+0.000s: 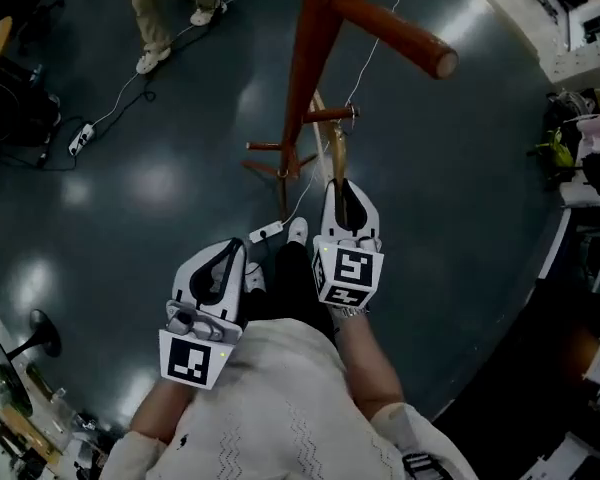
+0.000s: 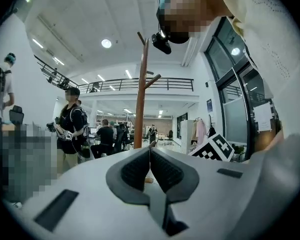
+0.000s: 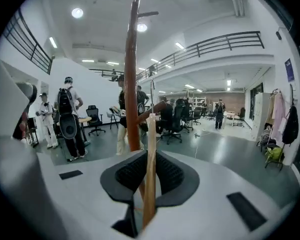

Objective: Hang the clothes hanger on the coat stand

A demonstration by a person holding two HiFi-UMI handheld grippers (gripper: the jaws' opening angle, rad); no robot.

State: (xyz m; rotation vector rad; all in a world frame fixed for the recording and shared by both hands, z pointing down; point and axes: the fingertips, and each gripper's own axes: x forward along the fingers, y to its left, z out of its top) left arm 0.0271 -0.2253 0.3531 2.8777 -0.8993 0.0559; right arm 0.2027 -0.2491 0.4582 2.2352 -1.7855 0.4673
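The red-brown wooden coat stand (image 1: 315, 48) rises in front of me, with a thick peg (image 1: 395, 33) to the upper right and a short lower peg (image 1: 328, 115). My right gripper (image 1: 342, 186) is shut on a light wooden clothes hanger (image 1: 337, 153). The hanger's top reaches the lower peg; I cannot tell whether it rests on it. In the right gripper view the hanger (image 3: 150, 169) stands edge-on between the jaws, right beside the stand's pole (image 3: 131, 74). My left gripper (image 1: 230, 250) hangs lower left, shut and holding nothing. From the left gripper view the stand (image 2: 141, 94) is some way ahead.
A person's legs (image 1: 170, 13) stand at the far left on the dark floor. Cables and a power strip (image 1: 80, 138) lie left; another strip (image 1: 267, 232) lies by my feet. White tables (image 1: 580, 28) and clutter line the right side. People (image 3: 70, 119) and office chairs stand behind.
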